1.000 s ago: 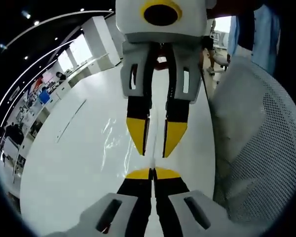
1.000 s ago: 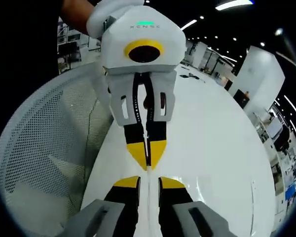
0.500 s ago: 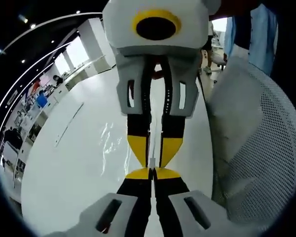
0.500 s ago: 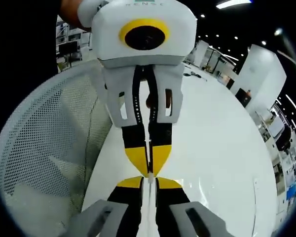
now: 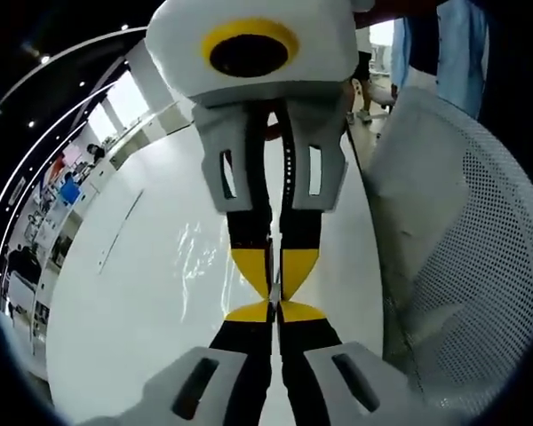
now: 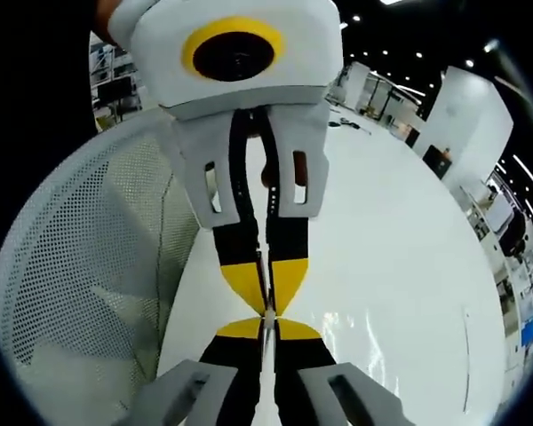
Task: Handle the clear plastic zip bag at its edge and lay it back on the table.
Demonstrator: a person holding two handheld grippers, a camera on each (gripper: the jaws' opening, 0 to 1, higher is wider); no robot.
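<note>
While two claws meet tip to tip over a white bench, the scene reads as follows.

Left claw: in the left gripper view the left claw (image 5: 274,310) rises from the bottom edge, its yellow-tipped jaws pressed together on a thin clear edge; in the right gripper view it (image 6: 265,306) hangs down from the top.

Right claw: in the right gripper view the right claw (image 6: 266,327) has its jaws nearly closed on the same thin edge; in the left gripper view it (image 5: 274,291) points down from above, tips almost touching those of the left claw.

Zip bag: the clear plastic zip bag (image 5: 200,257) shows as faint glints and creases to the left of the claws, low over the bench; whether it rests on the surface cannot be told.

Bench: the white bench (image 5: 124,293) is glossy, stretching back toward a bright hall.

Mesh chair: a white mesh chair (image 5: 466,266) stands just beside the bench edge, also seen in the right gripper view (image 6: 80,266).
</note>
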